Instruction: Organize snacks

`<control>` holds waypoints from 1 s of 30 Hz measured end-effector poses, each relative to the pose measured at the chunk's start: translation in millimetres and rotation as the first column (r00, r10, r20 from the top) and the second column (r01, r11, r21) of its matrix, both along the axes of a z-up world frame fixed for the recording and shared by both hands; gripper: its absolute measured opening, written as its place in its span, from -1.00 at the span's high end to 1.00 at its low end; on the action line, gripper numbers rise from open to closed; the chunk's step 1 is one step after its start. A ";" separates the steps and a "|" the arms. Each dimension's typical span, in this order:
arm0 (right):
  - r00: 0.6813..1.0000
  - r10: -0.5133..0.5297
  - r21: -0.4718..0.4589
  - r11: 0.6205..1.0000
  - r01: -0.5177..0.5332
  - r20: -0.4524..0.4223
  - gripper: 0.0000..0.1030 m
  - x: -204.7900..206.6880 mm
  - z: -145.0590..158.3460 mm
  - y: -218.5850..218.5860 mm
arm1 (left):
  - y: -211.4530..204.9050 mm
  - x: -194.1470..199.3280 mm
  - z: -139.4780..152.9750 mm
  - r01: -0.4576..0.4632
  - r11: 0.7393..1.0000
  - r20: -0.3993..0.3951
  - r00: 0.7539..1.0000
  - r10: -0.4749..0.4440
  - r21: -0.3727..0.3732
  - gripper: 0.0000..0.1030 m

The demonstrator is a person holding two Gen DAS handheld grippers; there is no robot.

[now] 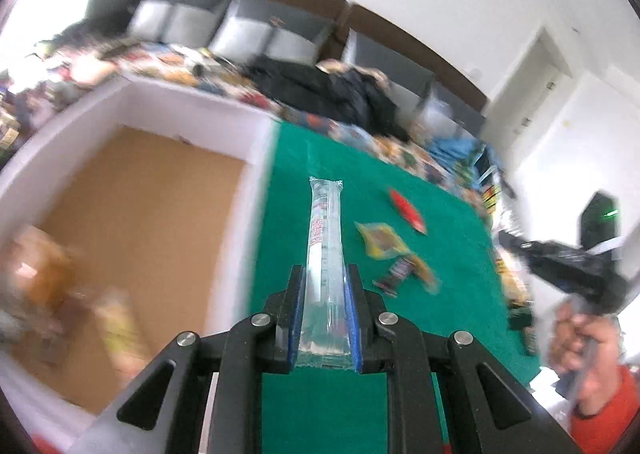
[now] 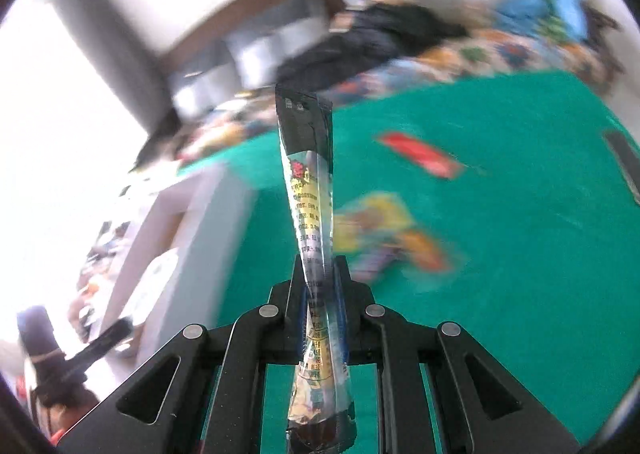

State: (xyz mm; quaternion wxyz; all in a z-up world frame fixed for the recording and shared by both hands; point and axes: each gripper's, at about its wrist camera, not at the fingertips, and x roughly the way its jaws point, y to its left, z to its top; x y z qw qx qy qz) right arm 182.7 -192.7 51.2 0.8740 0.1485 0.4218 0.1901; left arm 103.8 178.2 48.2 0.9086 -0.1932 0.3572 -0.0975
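Green counter: work surface, and the landmark for all that follows. It carries the loose snacks, so sorting is judged part done.

White box: brown cardboard floor, standing off the counter's left edge and touching it. Blurred packets lie at its near end; probably the collecting bin, set close so that a carry is short.

Left gripper: jaws closed on a clear stick pack. Gripped at its near end, the rest pointing forward, raised above the counter beside the box's right wall. Held by the end, I judge, so it can drop in lengthwise.

Right gripper: jaws closed on a dark printed stick pack. Gripped about mid-length, tail hanging out behind the jaws, also raised over the counter.

Still lying on the counter, to the right of both held packs:
- yellow packet
- red wrapper, beyond the yellow one
- small dark packet, near side, too blurred to identify.
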 end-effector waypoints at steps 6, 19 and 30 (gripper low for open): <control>0.965 0.260 0.069 0.962 -0.263 0.043 0.76 -9.6 25.5 155.1 | 89.2 -17.1 -3.7 -0.179 0.974 -0.015 0.983 0.183 0.141 0.63; 0.961 0.260 -0.258 0.939 -0.228 0.096 -0.31 -32.6 -73.2 154.5 | 100.3 -66.6 -28.4 -0.285 0.927 0.016 0.957 0.290 0.242 -0.78; 0.984 -0.168 -0.547 0.819 0.171 0.056 -0.31 -34.3 -154.4 -98.0 | -124.0 -11.4 -47.1 0.200 0.958 -0.061 0.980 -0.191 0.207 -0.99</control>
